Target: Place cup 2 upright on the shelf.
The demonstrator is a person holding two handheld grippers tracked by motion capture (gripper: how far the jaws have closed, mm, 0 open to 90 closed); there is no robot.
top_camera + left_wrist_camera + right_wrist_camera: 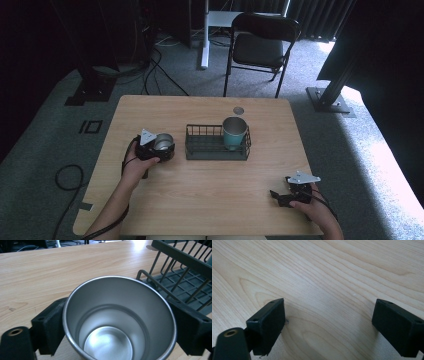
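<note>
Steel cup (163, 142) at centre left of the high view stands upright, mouth up, unmarked; we see the left gripper (158, 147) clamped on it beside the wire basket (217, 149). Lower right, the right gripper (281, 196) rests with jaws apart

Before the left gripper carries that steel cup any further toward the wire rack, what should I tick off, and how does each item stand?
1. Grip on the steel cup: ok; the left gripper has a jaw on each side of its wall.
2. Cup contents: ok; its inside looks empty.
3. Free room in the wire rack: ok; the teal cup stands at its right end, and the left part is bare.
4. Cup lifted off the table: cannot tell.
5. Right gripper out of the way: ok; it is open over bare wood near the right front edge.
</note>
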